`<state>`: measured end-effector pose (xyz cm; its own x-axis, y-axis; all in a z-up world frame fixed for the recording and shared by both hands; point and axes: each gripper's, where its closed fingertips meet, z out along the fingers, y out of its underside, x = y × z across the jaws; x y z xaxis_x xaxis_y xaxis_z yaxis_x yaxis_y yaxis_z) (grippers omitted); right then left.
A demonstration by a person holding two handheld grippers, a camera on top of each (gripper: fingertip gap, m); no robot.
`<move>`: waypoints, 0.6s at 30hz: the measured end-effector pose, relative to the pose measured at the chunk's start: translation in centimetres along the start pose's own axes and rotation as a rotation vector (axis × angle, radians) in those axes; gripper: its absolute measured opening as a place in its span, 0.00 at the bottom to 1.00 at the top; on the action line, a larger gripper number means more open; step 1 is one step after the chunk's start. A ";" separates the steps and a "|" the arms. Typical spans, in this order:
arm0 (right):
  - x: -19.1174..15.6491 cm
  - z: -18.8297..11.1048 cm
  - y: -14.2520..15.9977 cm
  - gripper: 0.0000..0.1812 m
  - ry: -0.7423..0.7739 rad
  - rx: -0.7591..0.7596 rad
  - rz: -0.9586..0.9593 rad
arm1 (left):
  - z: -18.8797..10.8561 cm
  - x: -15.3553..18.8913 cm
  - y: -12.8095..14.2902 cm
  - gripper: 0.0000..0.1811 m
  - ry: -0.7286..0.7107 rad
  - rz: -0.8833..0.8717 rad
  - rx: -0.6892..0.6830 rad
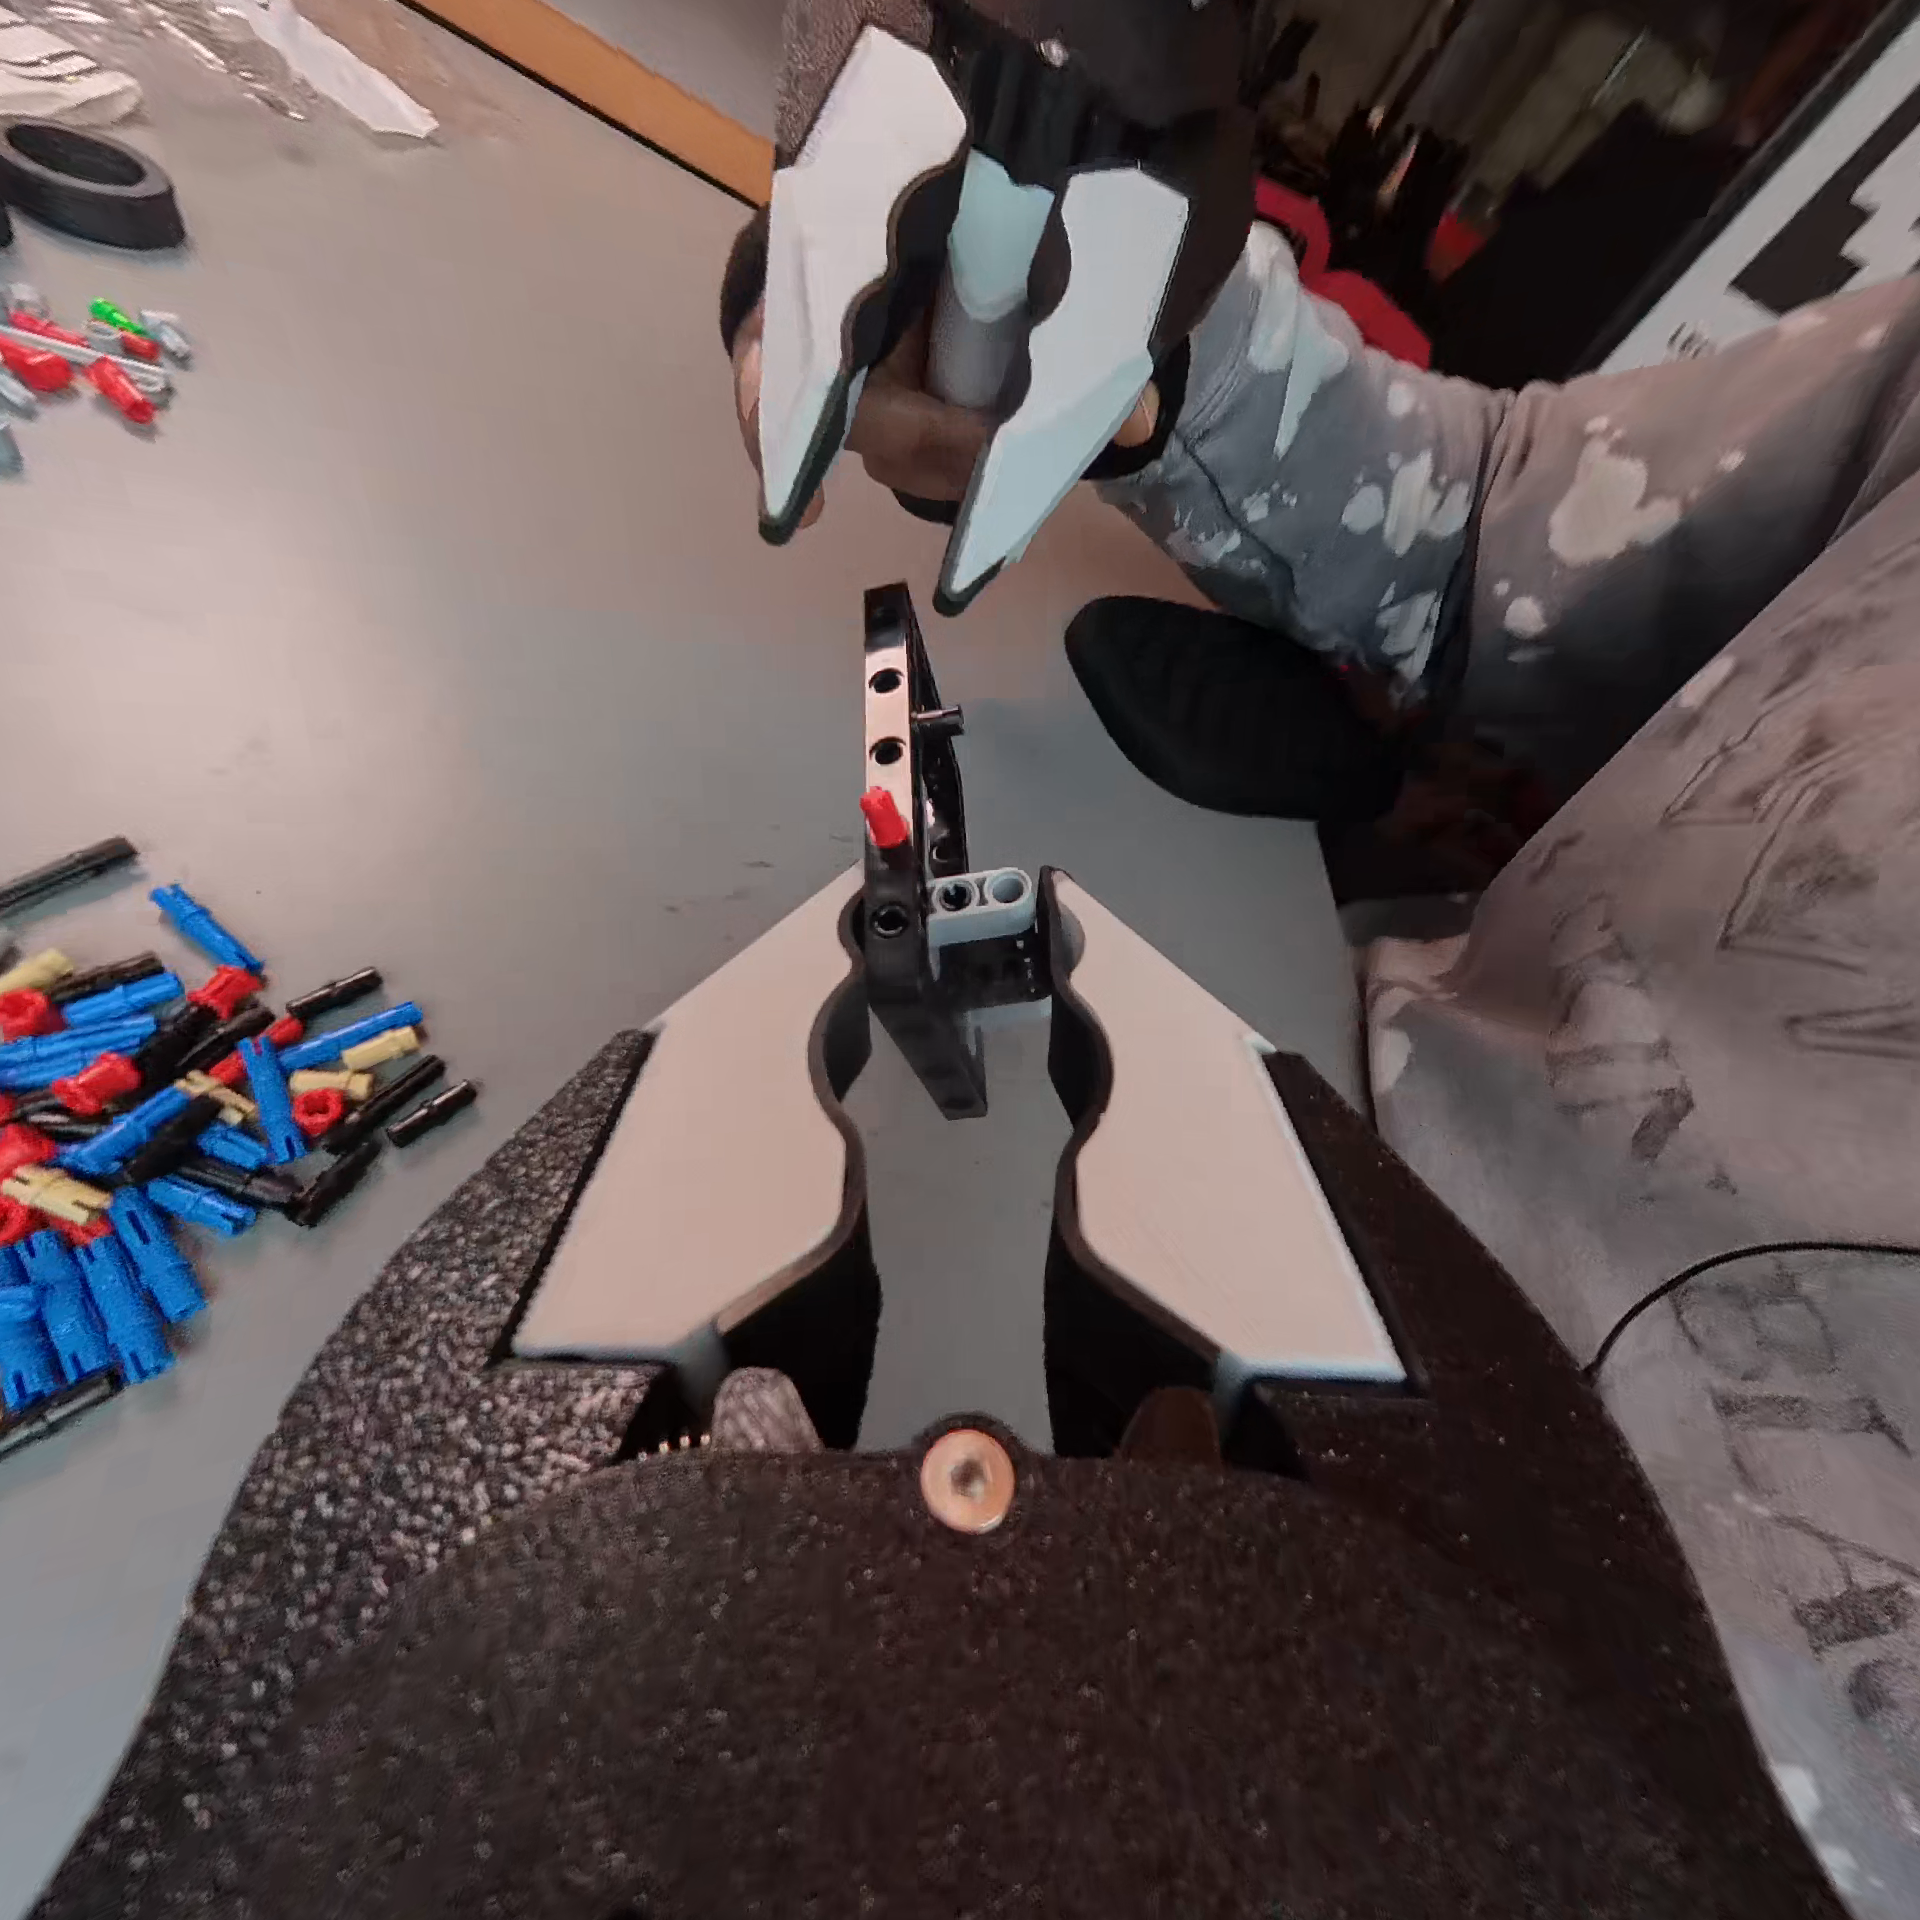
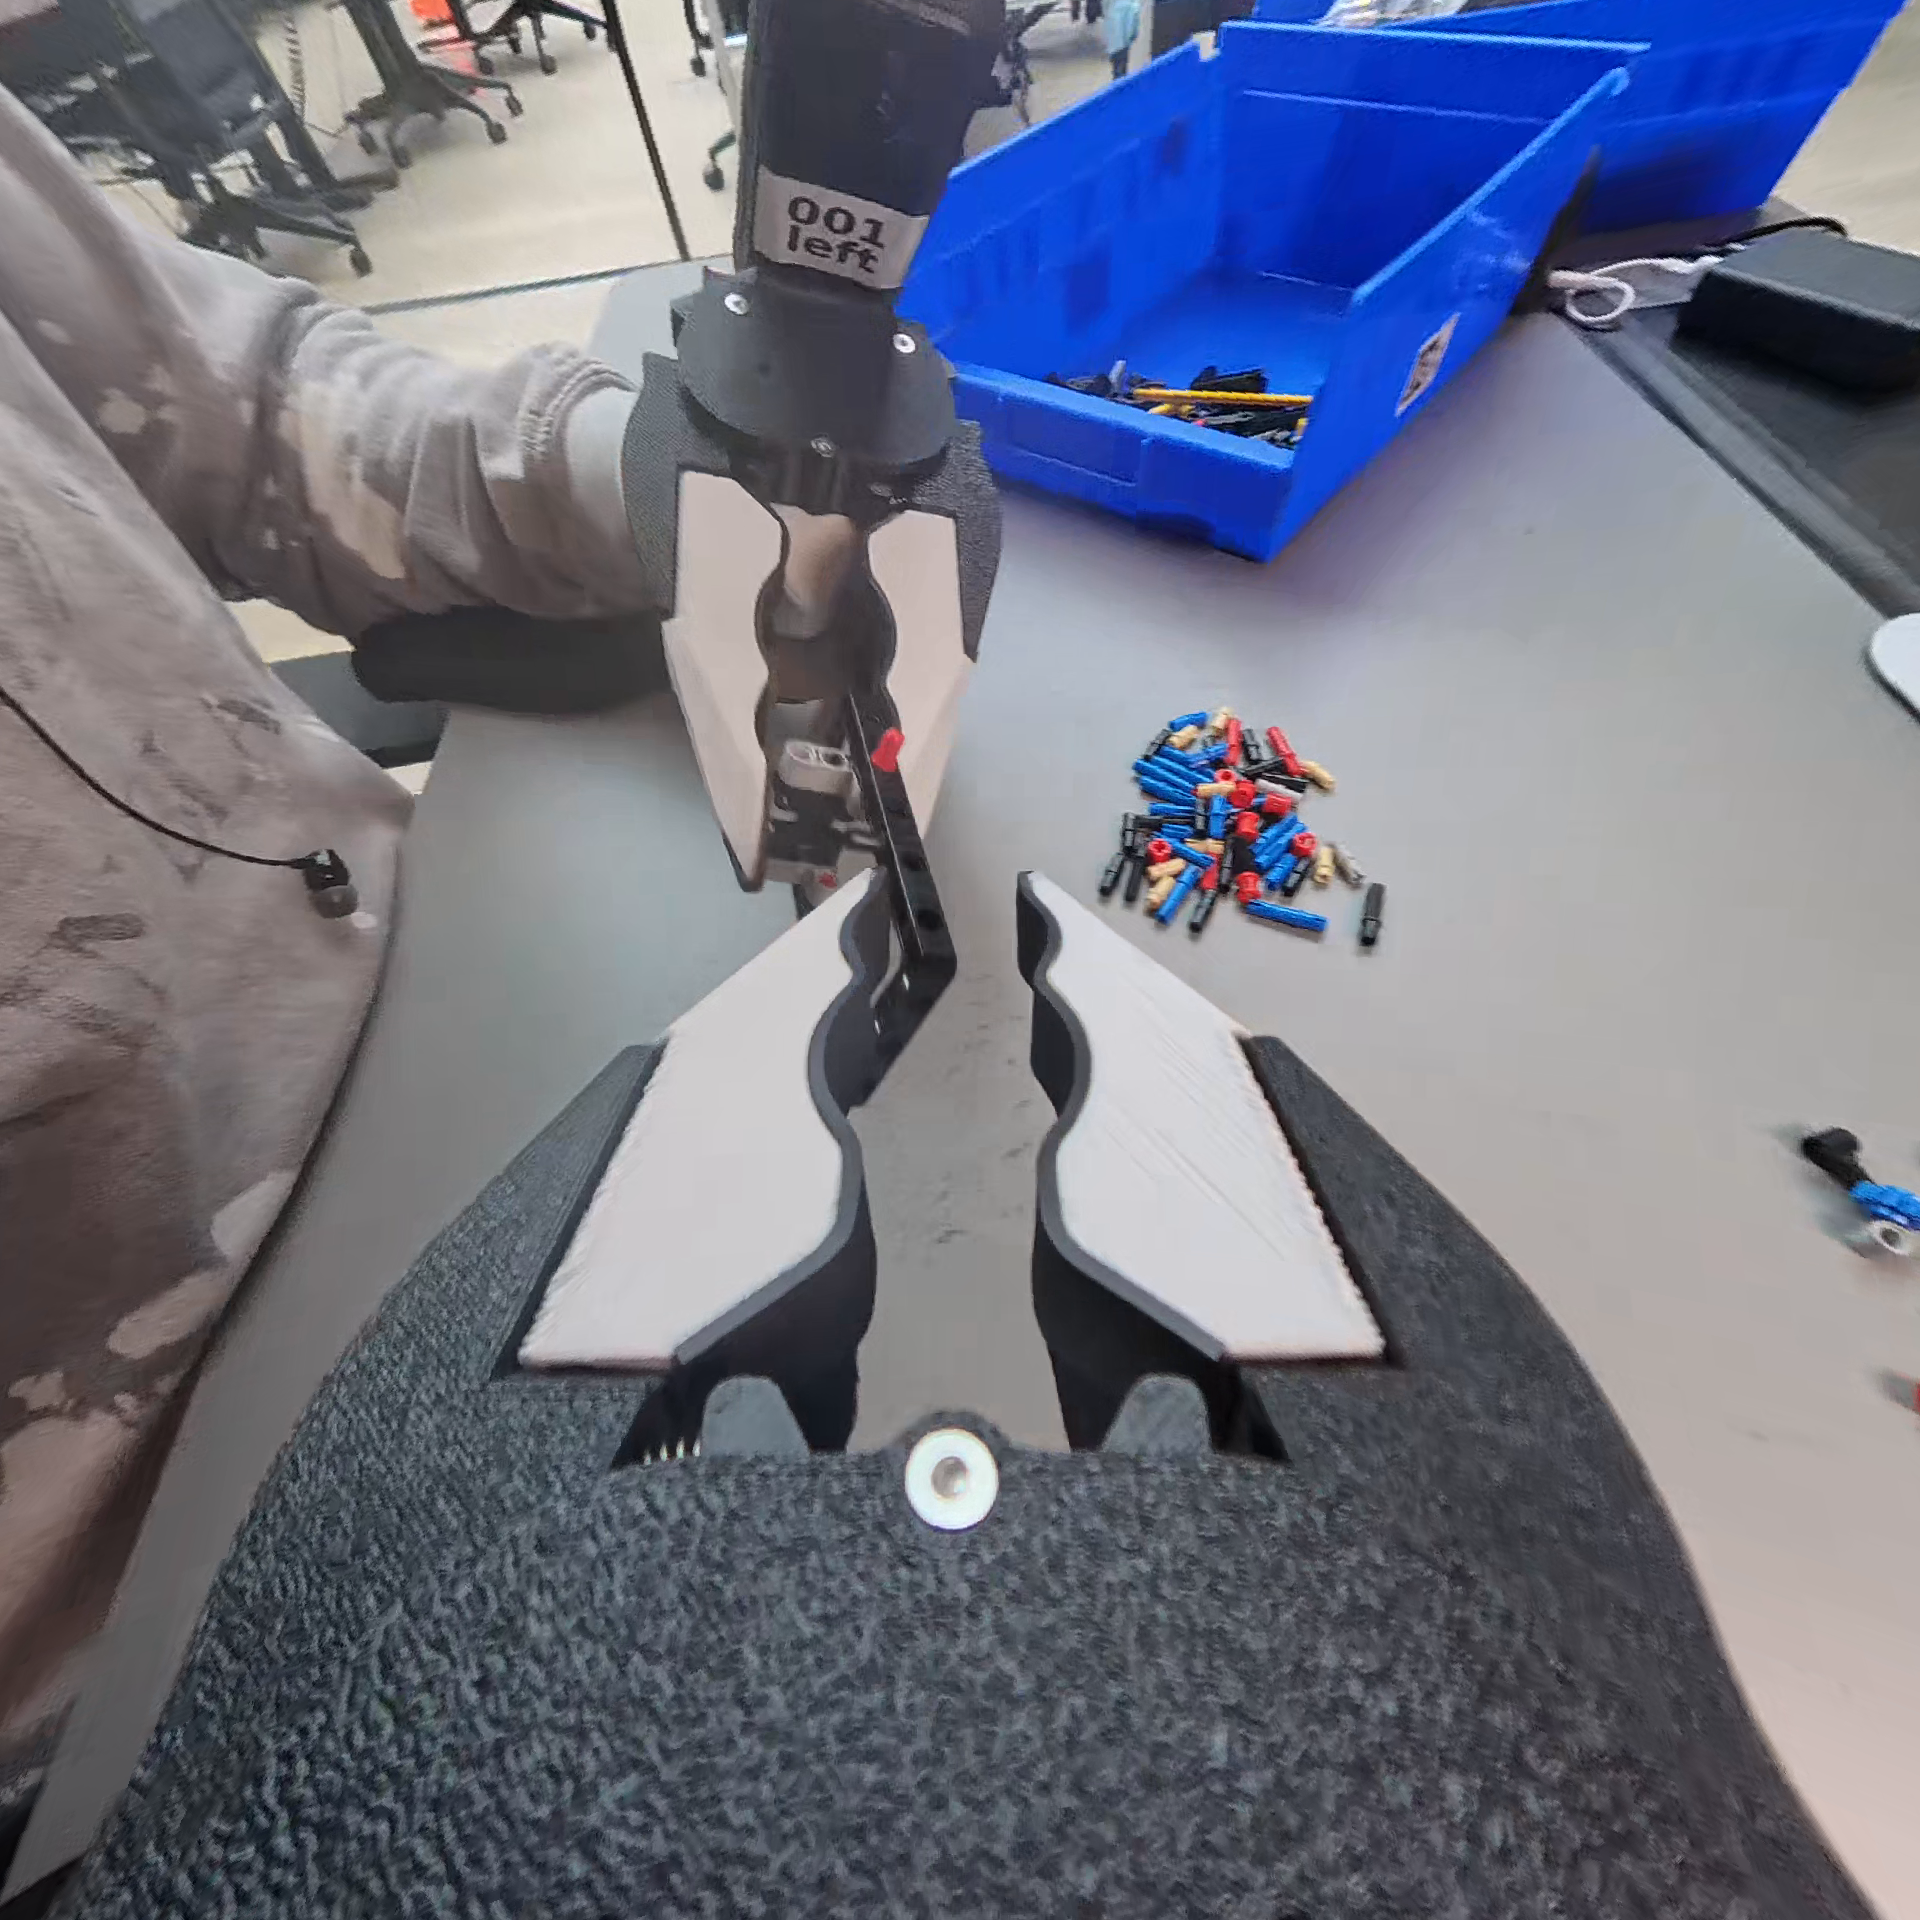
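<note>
Above grey worktop (image 1: 520, 644): left gripper (image 1: 951, 925) clamps black-and-grey plastic holed-beam assembly (image 1: 914, 883); rigid, light, likely slippery; grip beam flats. Right gripper (image 2: 945, 894) released, just beside beam end.

Pin pile (image 2: 1236, 821) right — bin (image 2: 1278, 270) beyond.

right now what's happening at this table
A person holds a gripper in each hand. The left gripper is shut on a small black and grey beam assembly carrying a red pin. The right gripper is open beside the beam's far end. A pile of loose pins lies on the table.
</note>
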<state>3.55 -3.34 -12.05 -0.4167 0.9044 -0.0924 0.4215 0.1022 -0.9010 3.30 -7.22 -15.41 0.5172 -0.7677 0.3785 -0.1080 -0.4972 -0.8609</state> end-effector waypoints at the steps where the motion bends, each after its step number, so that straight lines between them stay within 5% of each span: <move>1: -0.9 0.4 -0.1 0.11 -0.032 -0.013 -0.002 | 0.5 0.3 0.5 0.16 -0.008 0.045 -0.035; 8: -4.0 3.2 2.1 0.05 -0.191 -0.201 -0.040 | 2.3 1.7 2.8 0.16 -0.024 0.183 -0.177; 18: -5.2 3.8 2.4 0.04 -0.238 -0.167 0.014 | 2.5 2.3 3.7 0.16 -0.002 0.185 -0.230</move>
<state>3.62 -9.36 -15.36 -0.5792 0.7853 -0.2188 0.5467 0.1752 -0.8188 6.16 -9.80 -18.57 0.4727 -0.8531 0.2208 -0.3899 -0.4272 -0.8157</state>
